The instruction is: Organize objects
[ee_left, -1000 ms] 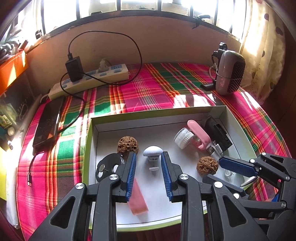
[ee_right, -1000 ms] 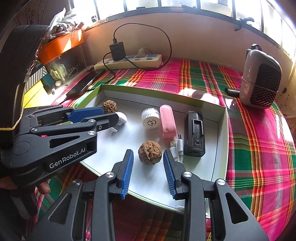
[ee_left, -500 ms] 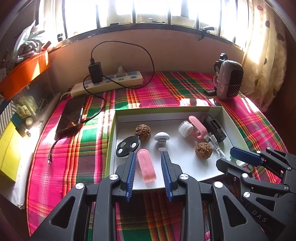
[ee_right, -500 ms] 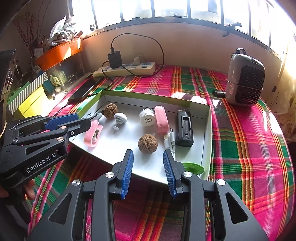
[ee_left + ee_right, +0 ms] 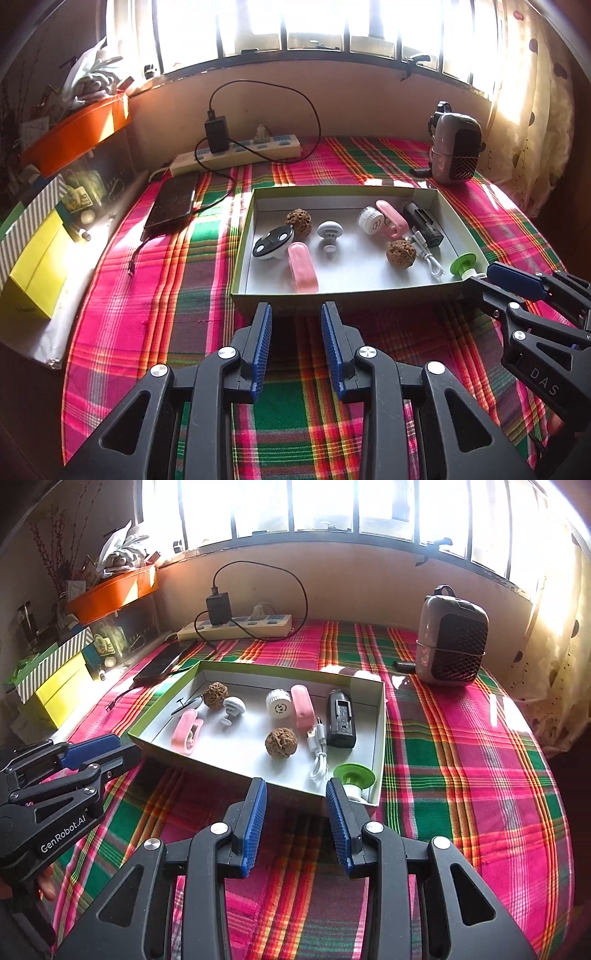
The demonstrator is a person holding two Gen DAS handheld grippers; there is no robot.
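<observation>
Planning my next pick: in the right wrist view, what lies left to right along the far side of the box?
Brown wrinkled walnut → white mushroom-shaped knob → white round ribbed cap → pink oblong clip → black rectangular charger block.

Inside a shallow green-rimmed tray [image 5: 460,221]: two walnuts [image 5: 400,254], two pink clips [image 5: 303,267], white cable [image 5: 428,254], black charger [image 5: 423,223], green-capped spool [image 5: 464,264].
</observation>
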